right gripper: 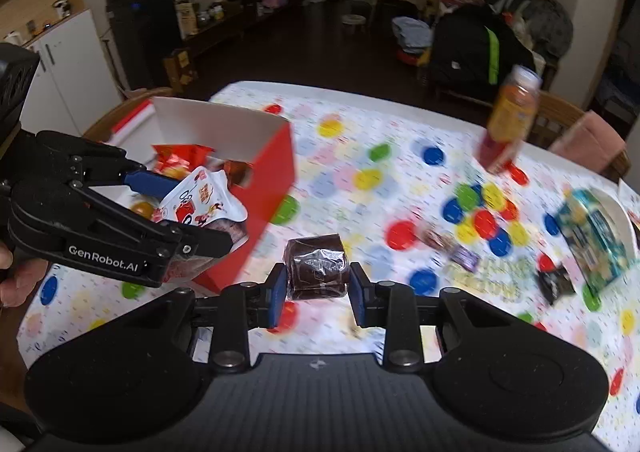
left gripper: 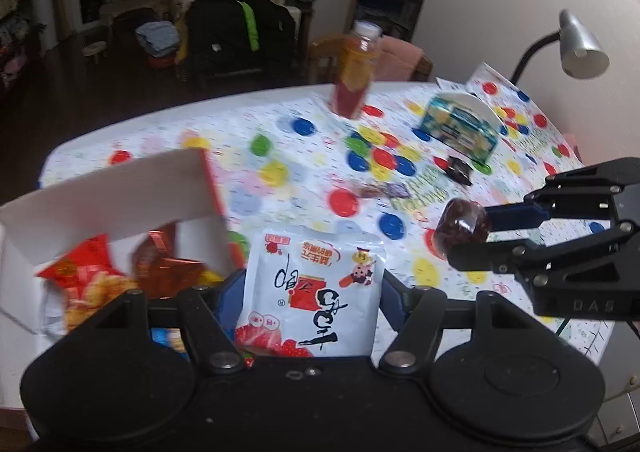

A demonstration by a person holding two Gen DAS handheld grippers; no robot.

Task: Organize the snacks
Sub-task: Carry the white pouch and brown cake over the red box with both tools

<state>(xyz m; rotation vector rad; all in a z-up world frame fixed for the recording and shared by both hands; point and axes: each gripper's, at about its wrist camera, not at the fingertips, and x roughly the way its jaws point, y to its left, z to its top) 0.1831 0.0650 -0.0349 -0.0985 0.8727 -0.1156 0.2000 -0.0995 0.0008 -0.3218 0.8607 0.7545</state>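
Blurred bottle (left gripper: 354, 76); box (right gripper: 224, 124) contents half hidden.

left gripper (left gripper: 312, 288) fingers clamped, right gripper (right gripper: 318, 288) fingers clamped

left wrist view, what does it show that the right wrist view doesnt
Only the left wrist view shows a grey desk lamp at the table's far right.

Only the right wrist view shows the box's red outer wall, a white cabinet and part of a hand on the left gripper's handle.

Both show the left gripper shut on a white snack pouch, the right gripper shut on a dark wrapped roll, the snack box, an orange drink bottle and the teal packet.
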